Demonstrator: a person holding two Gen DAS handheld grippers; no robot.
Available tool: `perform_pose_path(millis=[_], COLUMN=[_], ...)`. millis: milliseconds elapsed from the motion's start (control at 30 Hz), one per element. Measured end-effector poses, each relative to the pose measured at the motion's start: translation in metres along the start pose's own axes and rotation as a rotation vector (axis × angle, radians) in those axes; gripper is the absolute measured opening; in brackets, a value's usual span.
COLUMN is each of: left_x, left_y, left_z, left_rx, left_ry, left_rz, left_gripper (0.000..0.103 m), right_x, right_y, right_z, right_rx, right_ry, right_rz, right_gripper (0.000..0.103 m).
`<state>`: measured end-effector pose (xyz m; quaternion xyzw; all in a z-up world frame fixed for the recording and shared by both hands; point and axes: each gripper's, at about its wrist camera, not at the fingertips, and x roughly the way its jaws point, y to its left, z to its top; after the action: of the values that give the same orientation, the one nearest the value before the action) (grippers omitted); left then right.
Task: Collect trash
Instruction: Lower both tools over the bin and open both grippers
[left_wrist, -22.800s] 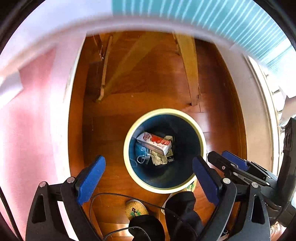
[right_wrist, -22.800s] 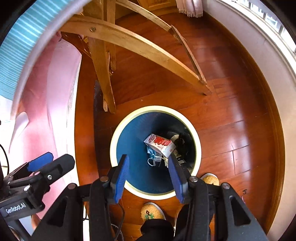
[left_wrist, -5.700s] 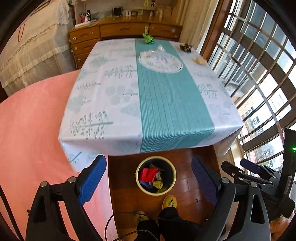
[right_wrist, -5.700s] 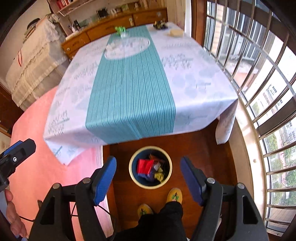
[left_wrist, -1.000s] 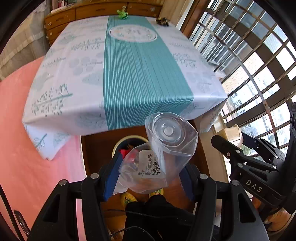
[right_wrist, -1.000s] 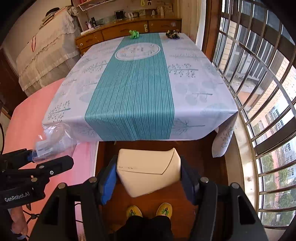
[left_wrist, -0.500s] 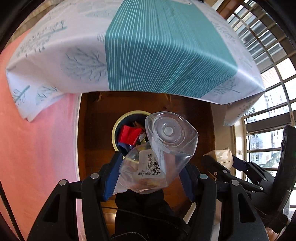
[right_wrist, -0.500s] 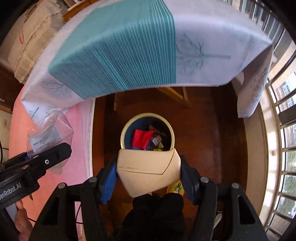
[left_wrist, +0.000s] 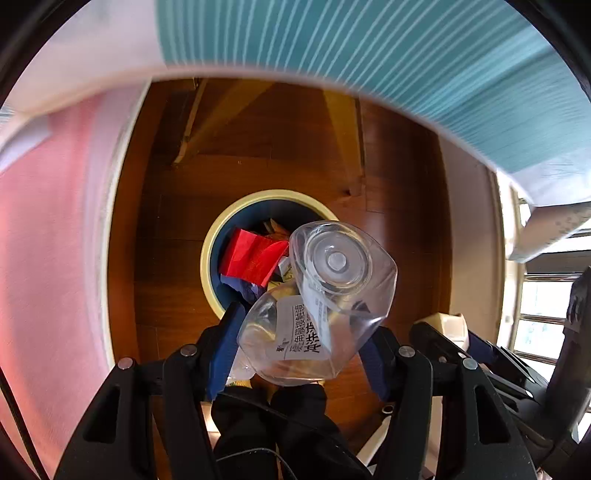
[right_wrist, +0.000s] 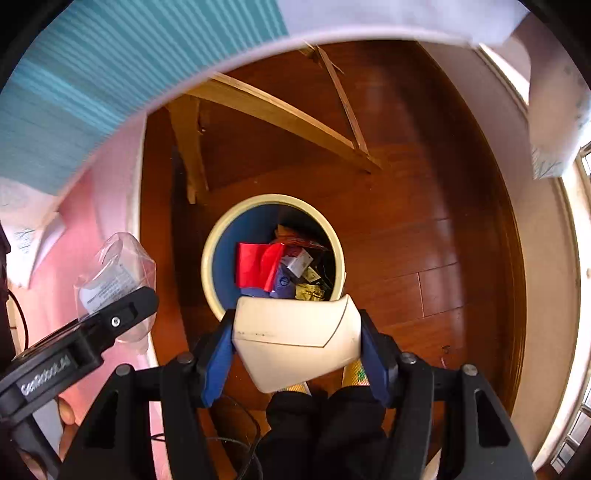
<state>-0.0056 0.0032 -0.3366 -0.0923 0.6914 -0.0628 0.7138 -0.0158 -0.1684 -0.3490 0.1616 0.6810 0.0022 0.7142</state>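
Both grippers are clamping trash: the left gripper (left_wrist: 301, 345) is squeezing a crumpled clear plastic bottle (left_wrist: 317, 302) between its blue pads, the right gripper (right_wrist: 297, 349) a cream plastic container (right_wrist: 295, 341). Beyond the fingertips, a round cream-rimmed blue bin (right_wrist: 212, 258) is sitting on the wooden floor (right_wrist: 424, 240).

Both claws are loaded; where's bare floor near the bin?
Bare wood floor lies right of the bin, toward the window sill. Behind it, table legs crowd in; nearside, the person's legs. The bin itself is packed with trash.
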Motion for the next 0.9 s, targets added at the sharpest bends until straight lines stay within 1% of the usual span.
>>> perform_pose_path(millis=[133,267,333,367,400,467,533,667,900], left_x=[0.034,0.055,0.063,0.067,0.068,0.071,0.073,0.073,0.067], left_y=[0.007,0.016,0.02,0.022,0.02,0.022,0.025,0.037,0.064], left_z=[0.006,0.013,0.016,0.017,0.018,0.018,0.017,0.014,0.013], left_rx=[0.015,0.022,0.025,0.028,0.031,0.044,0.056,0.048,0.002], left_ry=[0.01,0.009,0.014,0.013,0.012,0.007,0.004,-0.012,-0.05], left_rz=[0.014,0.028,0.033,0.034,0.034,0.043,0.052,0.083,0.122], left_gripper=[0.058,0.058,0.06,0.071,0.087,0.1,0.1,0.101,0.101], right_x=[0.022,0.042,0.049,0.052,0.055,0.059,0.064,0.071,0.079], right_y=[-0.003,-0.003,-0.002,0.0,0.0,0.004,0.007,0.012,0.023], right_z=[0.003,0.006,0.008,0.008,0.009,0.01,0.012,0.014,0.019], right_rx=[0.016,0.027,0.022,0.019,0.017,0.013,0.005,-0.005,-0.016], right_ry=[0.009,0.019,0.022,0.023,0.022,0.022,0.023,0.013,-0.001], right_rz=[-0.011,-0.018,-0.022,-0.022,-0.022,-0.022,-0.03,-0.033,-0.036], right_gripper=[0.062,0.062,0.062,0.062,0.062,0.062,0.062,0.062,0.062])
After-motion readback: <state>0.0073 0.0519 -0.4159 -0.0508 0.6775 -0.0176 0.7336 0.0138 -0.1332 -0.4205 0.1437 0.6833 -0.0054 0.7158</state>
